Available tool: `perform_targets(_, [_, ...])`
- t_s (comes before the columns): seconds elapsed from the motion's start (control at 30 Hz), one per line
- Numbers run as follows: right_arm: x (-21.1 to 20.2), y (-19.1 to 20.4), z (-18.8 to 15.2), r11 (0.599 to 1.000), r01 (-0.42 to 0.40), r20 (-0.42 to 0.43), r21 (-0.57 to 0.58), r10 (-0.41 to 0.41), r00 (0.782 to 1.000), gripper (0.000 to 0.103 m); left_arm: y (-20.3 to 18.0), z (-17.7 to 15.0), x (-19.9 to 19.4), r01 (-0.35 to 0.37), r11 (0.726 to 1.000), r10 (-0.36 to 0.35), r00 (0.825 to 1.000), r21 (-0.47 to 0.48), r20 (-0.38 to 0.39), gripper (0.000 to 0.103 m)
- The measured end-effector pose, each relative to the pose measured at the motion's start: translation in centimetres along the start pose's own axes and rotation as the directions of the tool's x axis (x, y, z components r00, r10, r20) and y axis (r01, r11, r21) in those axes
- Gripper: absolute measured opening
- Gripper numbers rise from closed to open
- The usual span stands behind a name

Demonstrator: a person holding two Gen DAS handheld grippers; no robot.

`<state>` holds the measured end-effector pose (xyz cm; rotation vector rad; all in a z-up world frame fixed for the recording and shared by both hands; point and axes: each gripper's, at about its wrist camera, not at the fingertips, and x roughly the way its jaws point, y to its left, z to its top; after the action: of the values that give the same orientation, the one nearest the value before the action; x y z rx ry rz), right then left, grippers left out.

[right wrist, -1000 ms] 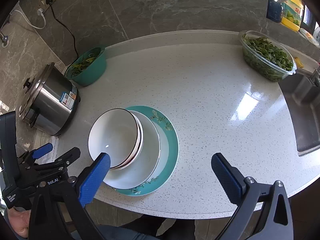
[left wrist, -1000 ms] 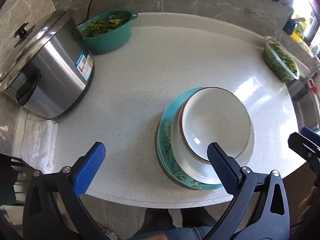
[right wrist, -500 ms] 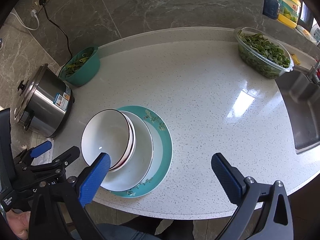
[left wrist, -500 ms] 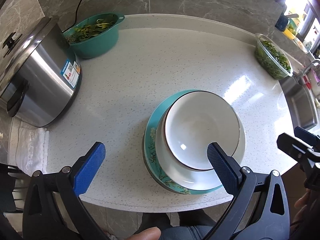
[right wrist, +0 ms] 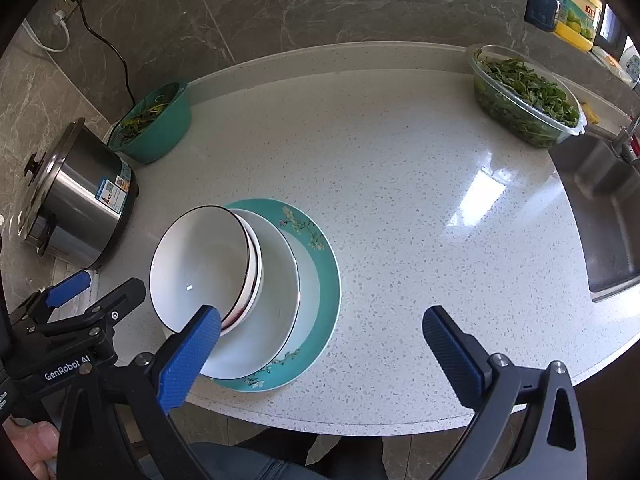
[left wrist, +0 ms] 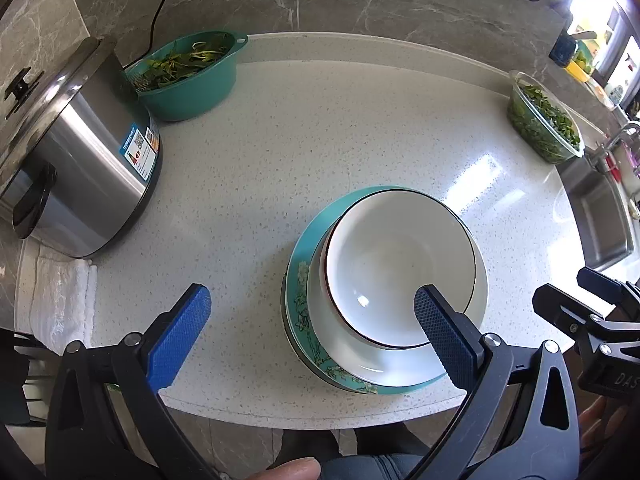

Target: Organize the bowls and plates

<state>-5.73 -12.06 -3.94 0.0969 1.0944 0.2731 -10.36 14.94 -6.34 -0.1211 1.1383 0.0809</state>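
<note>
Bowls (left wrist: pixel 400 268) are seen nested on a white plate (left wrist: pixel 384 364), itself stacked on a teal floral plate (left wrist: pixel 300 300) near the desk's (left wrist: pixel 320 140) 6 o'clock edge. The left gripper (left wrist: pixel 306 328) and the right gripper (right wrist: pixel 320 344) are both held wide open, nothing gripped, above that edge. A cooker (left wrist: pixel 76 168) is seen at 9 o'clock.

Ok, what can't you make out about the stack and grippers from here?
- Bowl count: the top bowl covers those beneath; right wrist view shows only rims.
- Teal plate: centre hidden by dishes in both views.
- Right gripper: open, its handle cut off by the bottom edge.
</note>
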Motion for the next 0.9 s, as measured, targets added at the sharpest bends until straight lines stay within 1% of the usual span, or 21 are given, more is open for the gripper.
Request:
perform_targets(0.3, [-0.15, 0.21, 0.09, 1.000, 0.031, 0.019, -0.005, -0.031, 0.999, 0.103, -0.14, 0.12, 0.09, 0.000, 1.000, 0.000, 1.000, 0.004, -0.001, 0.103])
perform_targets(0.47, [-0.50, 0.41, 0.28, 0.996, 0.085, 0.045, -0.030, -0.084, 0.995, 0.103, -0.18, 0.01, 0.07, -0.002, 1.000, 0.002, 1.000, -0.001, 0.001, 0.103])
perform_targets(0.9, [-0.62, 0.86, 0.17, 0.995, 0.091, 0.055, -0.037, -0.089, 0.994, 0.103, -0.27, -0.06, 0.27, 0.003, 1.000, -0.003, 1.000, 0.000, -0.003, 0.103])
